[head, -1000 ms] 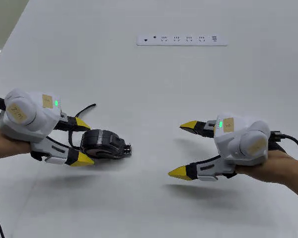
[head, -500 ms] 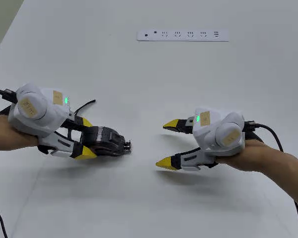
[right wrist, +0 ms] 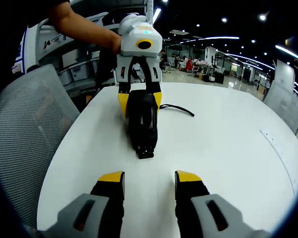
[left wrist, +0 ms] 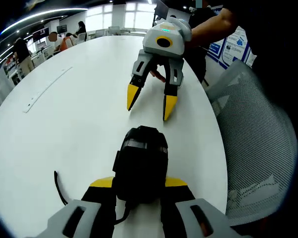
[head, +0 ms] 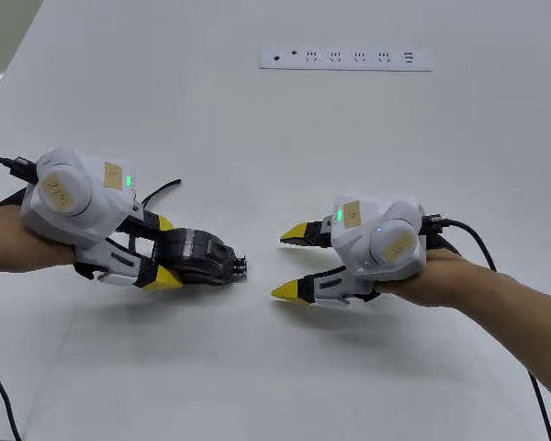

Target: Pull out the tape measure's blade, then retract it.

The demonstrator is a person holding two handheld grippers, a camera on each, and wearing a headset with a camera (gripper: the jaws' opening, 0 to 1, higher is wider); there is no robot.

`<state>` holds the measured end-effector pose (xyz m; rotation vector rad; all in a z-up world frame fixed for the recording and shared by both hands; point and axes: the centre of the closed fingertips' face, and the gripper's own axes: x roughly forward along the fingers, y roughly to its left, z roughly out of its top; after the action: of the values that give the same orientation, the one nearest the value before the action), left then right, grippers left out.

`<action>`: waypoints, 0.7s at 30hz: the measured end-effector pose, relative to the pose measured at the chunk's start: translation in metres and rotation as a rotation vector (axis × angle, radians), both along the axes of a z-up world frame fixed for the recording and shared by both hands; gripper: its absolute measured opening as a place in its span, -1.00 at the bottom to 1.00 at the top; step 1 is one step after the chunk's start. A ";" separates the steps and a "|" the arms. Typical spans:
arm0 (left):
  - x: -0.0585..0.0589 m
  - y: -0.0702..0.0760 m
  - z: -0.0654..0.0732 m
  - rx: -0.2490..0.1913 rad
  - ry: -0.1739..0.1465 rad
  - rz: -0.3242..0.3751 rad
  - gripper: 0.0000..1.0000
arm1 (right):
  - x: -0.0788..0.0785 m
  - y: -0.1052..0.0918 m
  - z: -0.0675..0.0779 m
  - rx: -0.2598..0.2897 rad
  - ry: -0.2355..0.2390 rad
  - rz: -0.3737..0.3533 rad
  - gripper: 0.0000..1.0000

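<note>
On the white table (head: 285, 138) under the tape measure, nothing else lies close. A white power strip (head: 345, 60) sits far beyond the tape measure, well apart from it near the table's far side.

The left gripper (head: 170, 251) reaches in from behind the tape measure, and its yellow-tipped jaws are closed against the two sides of the black case. The right gripper (head: 286, 264) hovers just in front of the tape measure's mouth. Its jaws are spread and empty, and they point back toward the case with a small gap between.

The tape measure (head: 200, 257) rests low on the table in the left jaws, mouth toward the right gripper. Its blade looks fully wound in, with only the small end hook (head: 241, 268) showing at the mouth. A thin black cord (head: 161, 193) curls on the table behind the case.

By my reading the pull-out has not begun; this is the approach to the hook. The next move calls for the right jaws to come in around the hook and close on that thin tab squarely. The left gripper must meanwhile hold the case firm enough not to slide or twist. After that, a straight draw away from the mouth would pull the blade out. The tab is small, so a slightly off closure may well miss it.
</note>
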<state>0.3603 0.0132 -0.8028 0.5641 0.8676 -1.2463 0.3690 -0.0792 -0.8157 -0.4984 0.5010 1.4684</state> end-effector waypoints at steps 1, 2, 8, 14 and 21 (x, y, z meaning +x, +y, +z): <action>0.000 0.000 0.000 0.000 0.000 -0.001 -0.38 | 0.000 0.001 0.000 0.001 0.001 0.002 -0.21; 0.000 0.000 0.000 0.001 -0.002 -0.002 -0.38 | 0.000 0.004 0.000 0.006 0.004 0.004 -0.22; 0.000 0.001 0.000 0.002 -0.003 0.001 -0.38 | -0.001 0.015 0.000 0.016 0.017 0.017 -0.32; -0.001 0.001 -0.001 -0.006 0.001 0.002 -0.38 | -0.004 0.023 -0.004 0.015 0.024 0.037 -0.42; -0.001 0.000 -0.001 -0.006 0.008 0.000 -0.38 | -0.006 0.029 -0.008 0.013 0.028 0.054 -0.49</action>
<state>0.3596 0.0135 -0.8036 0.5548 0.8704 -1.2516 0.3631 -0.0501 -0.8233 -0.4853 0.5031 1.5315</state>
